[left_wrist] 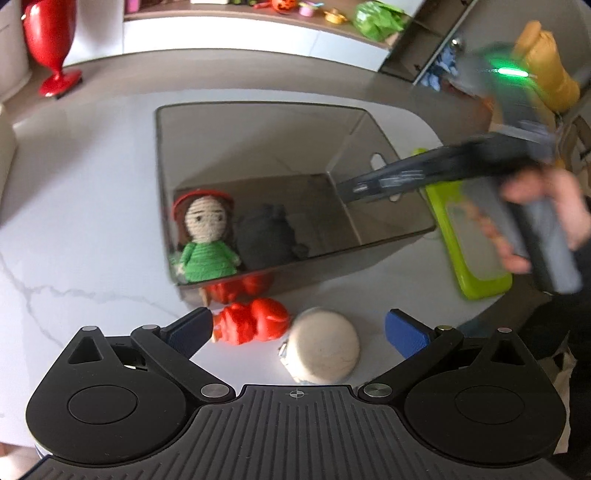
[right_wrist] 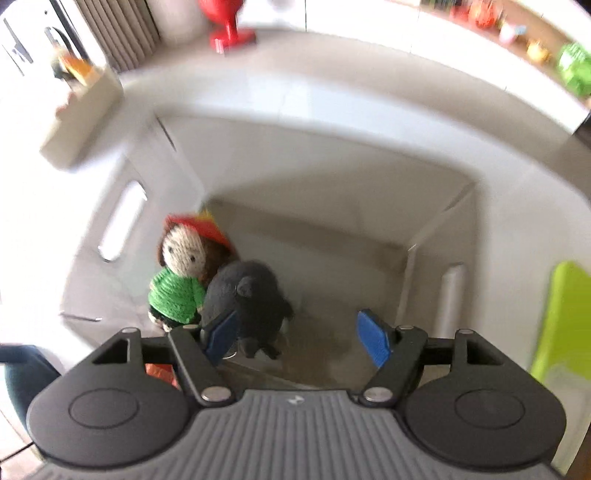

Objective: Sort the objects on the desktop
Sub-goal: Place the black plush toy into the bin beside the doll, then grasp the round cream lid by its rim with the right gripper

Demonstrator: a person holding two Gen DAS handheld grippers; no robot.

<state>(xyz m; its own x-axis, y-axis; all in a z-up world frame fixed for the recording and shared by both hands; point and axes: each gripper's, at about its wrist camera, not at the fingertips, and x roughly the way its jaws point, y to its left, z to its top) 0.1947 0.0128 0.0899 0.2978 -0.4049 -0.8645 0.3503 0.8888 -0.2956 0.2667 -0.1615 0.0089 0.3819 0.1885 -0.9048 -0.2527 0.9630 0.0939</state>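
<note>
A clear grey-tinted box (left_wrist: 354, 118) stands on the white marble table. Inside it lie a crochet doll in a green dress (left_wrist: 207, 236) and a dark grey plush toy (left_wrist: 267, 236). They also show in the right wrist view: the doll (right_wrist: 177, 284) and the plush (right_wrist: 247, 295). In front of the box lie a red toy (left_wrist: 255, 321) and a round white object (left_wrist: 325, 347). My left gripper (left_wrist: 295, 332) is open and empty just above these two. My right gripper (right_wrist: 299, 336) is open and empty over the box; its fingers (left_wrist: 384, 181) reach in from the right.
A lime green tray (left_wrist: 476, 266) lies right of the box; it also shows in the right wrist view (right_wrist: 565, 314). A red vase (left_wrist: 51, 48) stands far left. A shelf with small toys (left_wrist: 314, 9) runs along the back. A beige container (right_wrist: 81, 114) sits at the far left.
</note>
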